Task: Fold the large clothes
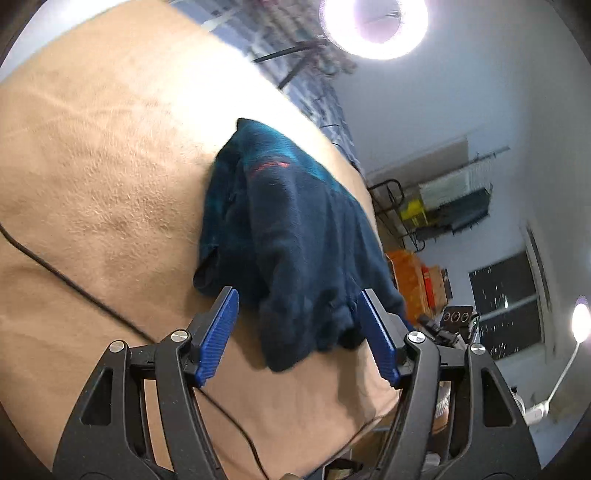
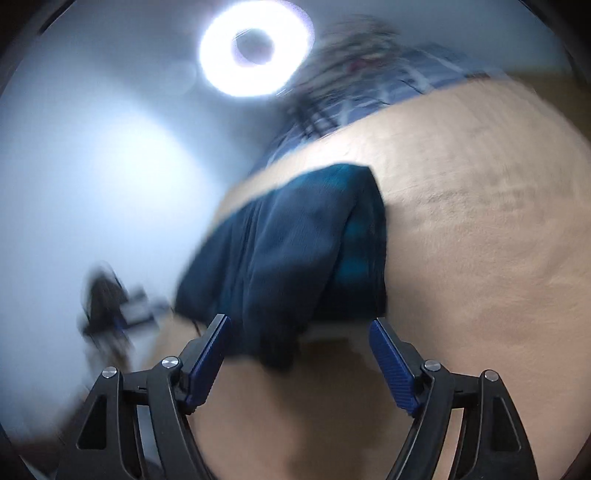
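Note:
A dark navy fleece garment (image 1: 295, 236) with teal patches and a small red mark lies folded in a narrow bundle on a tan cloth surface (image 1: 96, 177). My left gripper (image 1: 297, 306) stands open just before the bundle's near end; its blue pads do not press the cloth, though the right pad lies against the hem's edge. In the right wrist view the same garment (image 2: 291, 251) is blurred, its near end drooping between the blue pads of my right gripper (image 2: 301, 332), which is open with nothing pinched.
A black cable (image 1: 74, 284) runs across the tan surface at the left. A ring light (image 1: 373, 26) glares overhead. Shelving with boxes (image 1: 439, 206) and a dark window (image 1: 509, 299) stand beyond the surface's right edge. A patterned blue cloth (image 2: 388, 85) lies at the far side.

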